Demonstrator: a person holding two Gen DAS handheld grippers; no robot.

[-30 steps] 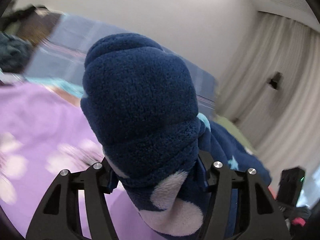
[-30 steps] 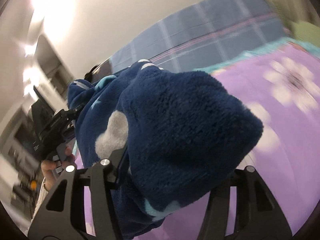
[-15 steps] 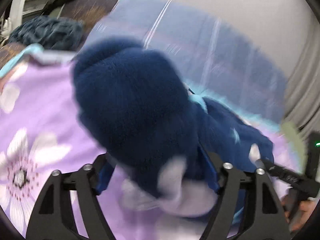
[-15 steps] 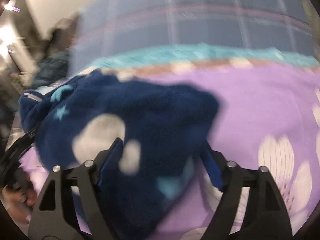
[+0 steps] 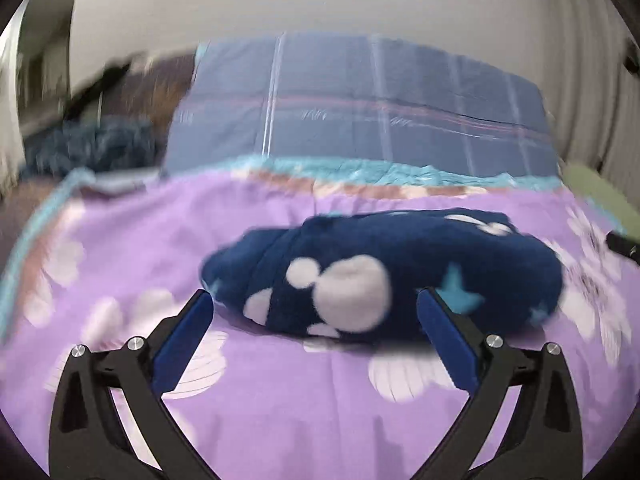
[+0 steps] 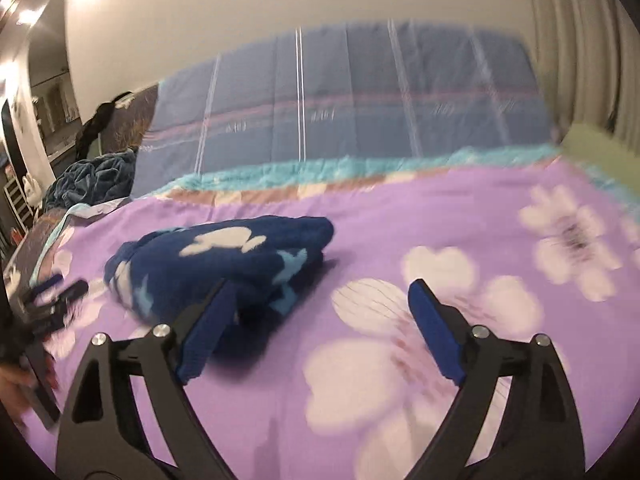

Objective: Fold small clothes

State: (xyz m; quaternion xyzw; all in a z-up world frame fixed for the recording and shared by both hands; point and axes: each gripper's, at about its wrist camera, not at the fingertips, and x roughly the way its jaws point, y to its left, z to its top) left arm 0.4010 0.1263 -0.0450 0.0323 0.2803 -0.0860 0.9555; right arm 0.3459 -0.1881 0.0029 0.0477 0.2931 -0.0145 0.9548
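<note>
A dark blue fleece garment (image 5: 384, 272) with white blobs and light blue stars lies bunched in a folded heap on the purple flowered bedspread (image 5: 280, 408). My left gripper (image 5: 316, 304) has its jaws opening wide just short of the heap's near edge, and the pads touch nothing. In the right wrist view the same garment (image 6: 224, 260) lies left of centre. My right gripper (image 6: 320, 292) is also opening, its left finger (image 6: 204, 328) in front of the heap's near edge, with only bedspread between the jaws. The left gripper (image 6: 48, 292) shows blurred at the left edge.
A blue plaid quilt (image 5: 360, 108) stands against the wall behind the bedspread. A dark teal blanket (image 6: 96, 180) is piled at the bed's left end. A pale green pillow (image 6: 592, 148) lies at the right, with curtains behind it. A hand (image 6: 16, 384) shows low at the left edge.
Both grippers held the blue fleece garment up in the air; they lowered it, let go and opened wide. The garment now lies on the bedspread and both grippers have drawn back.
</note>
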